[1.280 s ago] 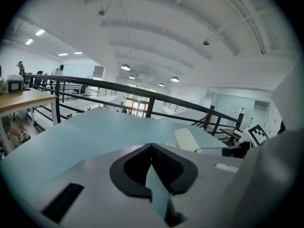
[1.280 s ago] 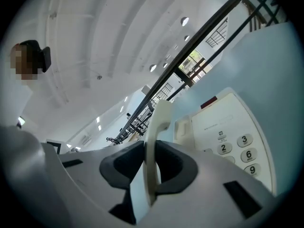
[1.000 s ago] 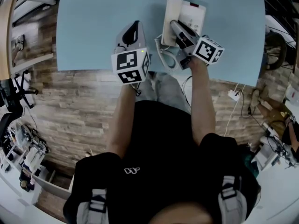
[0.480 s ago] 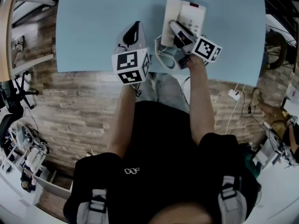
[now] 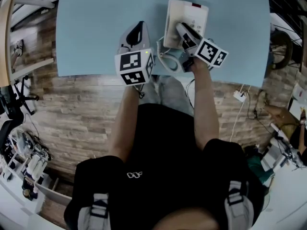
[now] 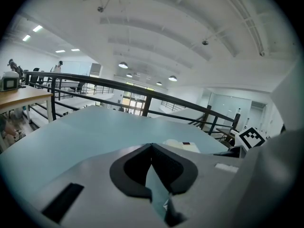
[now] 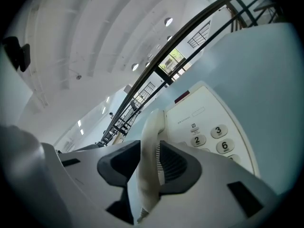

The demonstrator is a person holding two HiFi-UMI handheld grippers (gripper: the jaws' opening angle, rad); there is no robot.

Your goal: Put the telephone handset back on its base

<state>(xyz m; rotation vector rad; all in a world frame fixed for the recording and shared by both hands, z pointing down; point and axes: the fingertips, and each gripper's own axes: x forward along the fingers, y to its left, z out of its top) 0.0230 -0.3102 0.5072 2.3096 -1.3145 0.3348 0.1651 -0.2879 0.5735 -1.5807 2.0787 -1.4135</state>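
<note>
Now easing open the fingers of the right gripper (image 7: pixel 151 148), with the cream handset (image 7: pixel 149 175) between them, lying along the left side of the telephone base (image 7: pixel 213 118) on the pale blue desk (image 5: pixel 96 23). Further left, hovering with the left gripper (image 6: pixel 152 148), fingers pressed together on nothing.

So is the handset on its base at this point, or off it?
On, it seems: the handset lies along the base beside the keypad, between the right gripper's opening jaws.
</note>
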